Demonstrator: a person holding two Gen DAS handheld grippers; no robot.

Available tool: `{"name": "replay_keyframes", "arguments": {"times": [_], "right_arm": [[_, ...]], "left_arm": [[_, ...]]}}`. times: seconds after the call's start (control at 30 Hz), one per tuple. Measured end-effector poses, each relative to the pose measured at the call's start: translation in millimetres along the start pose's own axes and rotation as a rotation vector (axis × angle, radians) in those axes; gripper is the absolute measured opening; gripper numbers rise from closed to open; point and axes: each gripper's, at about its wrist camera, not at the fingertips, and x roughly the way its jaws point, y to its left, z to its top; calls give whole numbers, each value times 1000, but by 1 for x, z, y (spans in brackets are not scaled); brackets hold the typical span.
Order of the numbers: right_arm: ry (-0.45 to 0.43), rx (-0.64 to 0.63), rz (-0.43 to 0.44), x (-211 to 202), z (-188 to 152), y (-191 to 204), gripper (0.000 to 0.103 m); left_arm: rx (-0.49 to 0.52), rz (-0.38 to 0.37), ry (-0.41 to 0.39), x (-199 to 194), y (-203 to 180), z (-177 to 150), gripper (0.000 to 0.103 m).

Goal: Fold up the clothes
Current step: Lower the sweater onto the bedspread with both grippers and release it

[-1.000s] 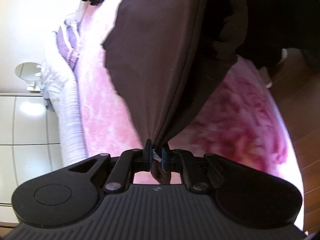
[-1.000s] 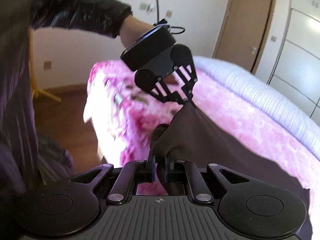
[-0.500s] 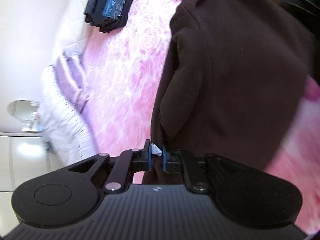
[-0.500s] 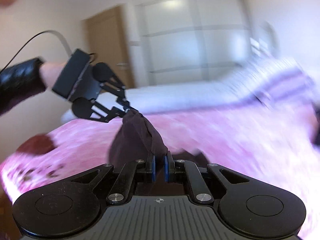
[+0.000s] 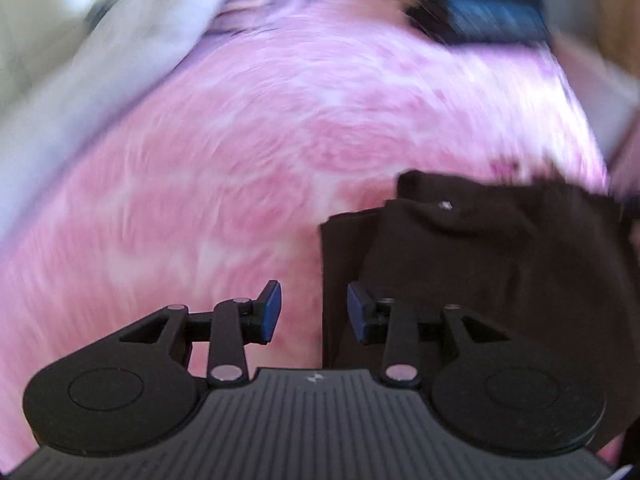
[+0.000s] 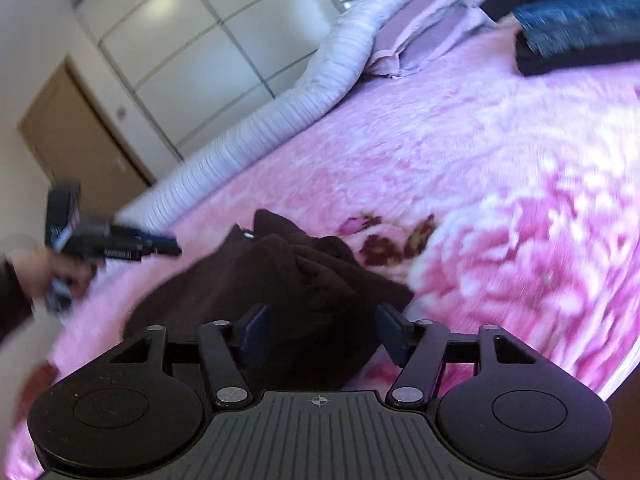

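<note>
A dark brown garment (image 5: 480, 264) lies bunched on the pink floral bed cover (image 5: 240, 152); it also shows in the right wrist view (image 6: 272, 280). My left gripper (image 5: 314, 312) is open and empty, with the garment's left edge between its fingers. My right gripper (image 6: 324, 330) is open and empty, just above the garment's near part. The left gripper (image 6: 120, 246) shows at the left of the right wrist view, held in a hand, beside the garment.
A stack of folded dark and blue clothes (image 6: 576, 32) sits at the far side of the bed, also in the left wrist view (image 5: 480, 16). Lilac pillows (image 6: 424, 28) and a rolled white duvet (image 6: 288, 108) line the bed's edge. White wardrobe doors (image 6: 208, 40) and a wooden door (image 6: 80, 128) stand behind.
Both grippers held the brown garment in the air before; both have opened and let it go. The garment now lies on the bed cover.
</note>
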Motion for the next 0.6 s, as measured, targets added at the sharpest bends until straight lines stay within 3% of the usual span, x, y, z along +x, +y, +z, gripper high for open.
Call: {"name": "replay_keyframes", "arguments": {"times": [0.13,0.2,0.3,0.4,0.5,0.6], "right_arm": [[-50,80,2,-8,-1,3,62],[-50,109,-1,-9,-1,2,41],[-32,120,-17,-9,-2,4,21],[-19,89,-43,-5,-1,7,4],[-17,28,-66,-4,3,16,3],[-67,-57,-67,-17,12,31,2]], "left_arm": [[-142,-79,-14,7,18,-2,31],[-151,-107,3,16,15,-1,32],[-119,-111,51,44,5,4,30],[-59,-124,54,57,-9,6,4],[44,-56,15,39,-28,6,1],[70,-26,-88,10,-33,7,1]]}}
